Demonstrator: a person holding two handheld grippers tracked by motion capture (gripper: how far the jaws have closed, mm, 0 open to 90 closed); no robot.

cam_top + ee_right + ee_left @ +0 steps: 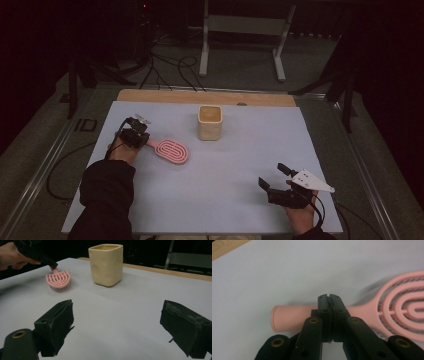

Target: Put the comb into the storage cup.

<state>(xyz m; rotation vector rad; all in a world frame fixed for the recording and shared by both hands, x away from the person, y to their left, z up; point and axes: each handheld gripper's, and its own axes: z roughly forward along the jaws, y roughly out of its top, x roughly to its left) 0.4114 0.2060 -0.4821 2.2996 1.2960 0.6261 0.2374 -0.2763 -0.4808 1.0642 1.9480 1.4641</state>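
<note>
**Pink brush clamped by the handle, right side idle**

The pink hairbrush [170, 150] is laid flat on the pale blue table cover [225, 200], on the left half, with its oval head pointed toward the middle of the table and its handle toward the left edge. The handle is pinched by the left gripper [329, 297]; in the left gripper view the two black jaws are seen pressed together right over the handle, about midway along it, with the rounded handle end left sticking out to one side. Just past the brush head, a cream square cup [209, 122] is stood upright near the far middle of the cover, clearly apart from the brush. The right gripper [274, 176] is held low near the front right corner, well apart from both, its jaws spread wide with nothing caught between them.
</note>
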